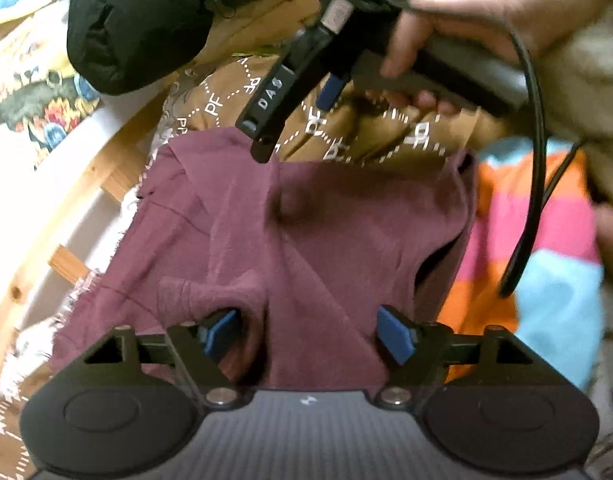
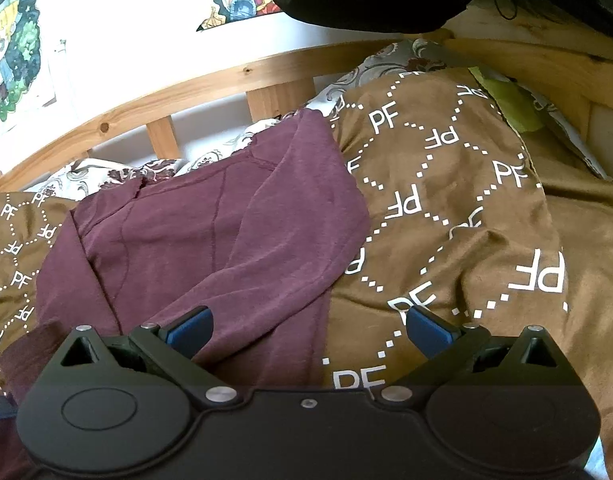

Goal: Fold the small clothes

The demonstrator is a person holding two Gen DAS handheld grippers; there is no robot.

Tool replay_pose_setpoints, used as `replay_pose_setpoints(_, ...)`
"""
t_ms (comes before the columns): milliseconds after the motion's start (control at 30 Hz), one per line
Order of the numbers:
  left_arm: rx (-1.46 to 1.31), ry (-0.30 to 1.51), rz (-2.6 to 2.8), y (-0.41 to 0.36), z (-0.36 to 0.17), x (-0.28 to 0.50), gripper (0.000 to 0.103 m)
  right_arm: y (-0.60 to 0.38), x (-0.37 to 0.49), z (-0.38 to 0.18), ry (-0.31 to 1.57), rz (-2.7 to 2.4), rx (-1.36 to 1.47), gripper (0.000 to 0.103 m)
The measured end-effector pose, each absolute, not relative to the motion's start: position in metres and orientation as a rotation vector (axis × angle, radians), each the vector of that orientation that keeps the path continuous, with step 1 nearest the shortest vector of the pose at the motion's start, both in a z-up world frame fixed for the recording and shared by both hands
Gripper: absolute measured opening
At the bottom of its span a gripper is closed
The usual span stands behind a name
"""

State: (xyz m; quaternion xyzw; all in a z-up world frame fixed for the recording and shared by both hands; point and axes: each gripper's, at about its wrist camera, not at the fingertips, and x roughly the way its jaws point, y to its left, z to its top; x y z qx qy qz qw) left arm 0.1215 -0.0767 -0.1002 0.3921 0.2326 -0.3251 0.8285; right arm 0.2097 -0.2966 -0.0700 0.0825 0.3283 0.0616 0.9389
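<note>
Maroon garment [image 1: 314,232] lay crumpled on the bed directly beneath the left gripper [image 1: 310,334], jaws open and empty; right gripper [image 2: 310,334], also open, sat at its edge.

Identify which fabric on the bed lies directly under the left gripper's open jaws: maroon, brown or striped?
The plain maroon garment. The brown PF-lettered cover lies beyond it, and the pink, orange and blue striped cloth lies off to its right.
</note>
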Motion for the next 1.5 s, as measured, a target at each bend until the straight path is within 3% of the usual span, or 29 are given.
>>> replay_pose_setpoints(533,1.162,0.341,-0.710,-0.101,-0.121,0.099,0.083,-0.296,0.206,-0.067,0.659,0.141,0.162,0.102)
replay_pose_setpoints(833,1.220,0.319,-0.651,-0.105,-0.119,0.110,0.101,-0.291,0.206,-0.068,0.657,0.187,0.167,0.102)
replay_pose_setpoints(1100,0.953,0.520,-0.353,-0.063,-0.100,0.141,0.102,-0.296,0.207,-0.070,0.679,0.256,0.265,0.102)
replay_pose_setpoints(1200,0.779,0.569,-0.220,-0.046,-0.079,0.154,0.102,-0.289,0.205,-0.068,0.691,0.330,0.272,0.097)
replay_pose_setpoints(1500,0.381,0.700,0.094,0.018,-0.051,0.197,0.102,-0.236,0.183,-0.066,0.730,0.496,-0.041,0.084)
